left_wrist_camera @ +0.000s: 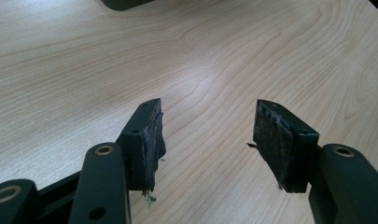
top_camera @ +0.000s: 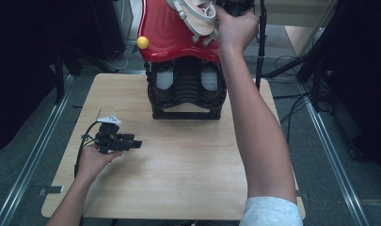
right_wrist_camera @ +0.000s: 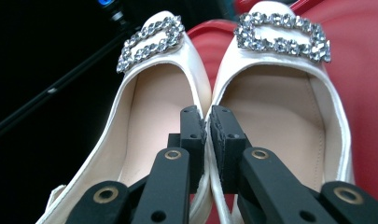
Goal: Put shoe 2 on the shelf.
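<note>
The right gripper point(right_wrist_camera: 207, 126) pinches both shoes' point(right_wrist_camera: 270, 102) inner edges above the red lid point(top_camera: 167, 35); the left gripper point(left_wrist_camera: 207, 140) rests open near the table point(top_camera: 188, 160).

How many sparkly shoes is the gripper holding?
2. The left shoe and the right shoe sit side by side, their inner edges pinched together by the right gripper, above the red rack.

Left hand-held gripper point(left_wrist_camera: 207, 140), jaws wide apart, above bare wooden table point(left_wrist_camera: 200, 60).
</note>
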Tool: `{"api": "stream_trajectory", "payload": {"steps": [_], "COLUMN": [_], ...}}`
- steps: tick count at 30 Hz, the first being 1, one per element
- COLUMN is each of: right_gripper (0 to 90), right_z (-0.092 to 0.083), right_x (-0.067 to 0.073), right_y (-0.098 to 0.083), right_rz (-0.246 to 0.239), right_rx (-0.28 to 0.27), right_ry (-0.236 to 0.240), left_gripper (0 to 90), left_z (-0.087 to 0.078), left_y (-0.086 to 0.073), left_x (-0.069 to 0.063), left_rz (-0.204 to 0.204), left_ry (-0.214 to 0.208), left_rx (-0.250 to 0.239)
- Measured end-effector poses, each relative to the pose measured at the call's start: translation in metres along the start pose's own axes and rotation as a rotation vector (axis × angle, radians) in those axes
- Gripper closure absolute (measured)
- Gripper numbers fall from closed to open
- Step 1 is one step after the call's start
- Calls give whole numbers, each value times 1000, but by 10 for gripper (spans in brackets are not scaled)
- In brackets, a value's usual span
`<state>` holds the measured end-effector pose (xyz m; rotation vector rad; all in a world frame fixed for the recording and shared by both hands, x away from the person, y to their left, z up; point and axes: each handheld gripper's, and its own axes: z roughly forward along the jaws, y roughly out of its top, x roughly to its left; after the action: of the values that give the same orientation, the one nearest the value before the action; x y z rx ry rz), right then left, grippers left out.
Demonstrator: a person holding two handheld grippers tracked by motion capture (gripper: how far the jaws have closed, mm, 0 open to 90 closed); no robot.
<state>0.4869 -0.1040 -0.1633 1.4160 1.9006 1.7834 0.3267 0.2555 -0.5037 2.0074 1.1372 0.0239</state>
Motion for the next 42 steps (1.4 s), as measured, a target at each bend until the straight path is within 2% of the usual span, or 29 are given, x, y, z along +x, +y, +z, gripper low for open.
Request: {"api": "stream_trajectory", "payload": {"steps": [3, 5, 10, 13, 15, 20, 23, 27, 32, 36, 38, 42], "right_gripper": [854, 854, 854, 854, 854, 853, 851, 848, 837, 820, 805, 767], "right_z": [2, 4, 14, 22, 27, 38, 46, 49, 49, 48, 48, 44], "right_x": [-4, -5, -9, -10, -6, 3, 7, 12, 15, 19, 20, 18], "right_y": [3, 3, 2, 0, -3, -10, -15, -18, -19, -20, -21, -18], "right_rz": [13, 2, 30, 52, 41, 48, 43, 41, 13, -38, -51, -37], "right_rx": [-23, -44, -61, -62, -69, -75, -56, -45, -31, -18, -10, -11], "right_ry": [-53, -84, -132, -137, -157, -206, -229, -248, -262, -281, -281, -249], "left_gripper": [428, 428, 428, 428, 428, 429, 428, 428, 429, 428, 428, 428], "left_z": [0, 0, 1, 0, 0, 1, 1, 1, 2, 1, 1, 2], "left_y": [1, 1, 1, 1, 1, 2, 1, 1, 2, 1, 2, 2], "left_x": [0, 0, 0, 0, 1, 0, 0, 0, -1, 0, 0, -1], "left_rz": [2, 3, 0, -1, 0, 3, 3, 1, 4, 4, 3, 9], "left_ry": [-4, -6, -10, -11, -12, -18, -17, -16, -16, -14, -13, -9], "left_rx": [2, -1, -8, -13, -13, -14, -14, -10, -13, -10, -11, -6]}}
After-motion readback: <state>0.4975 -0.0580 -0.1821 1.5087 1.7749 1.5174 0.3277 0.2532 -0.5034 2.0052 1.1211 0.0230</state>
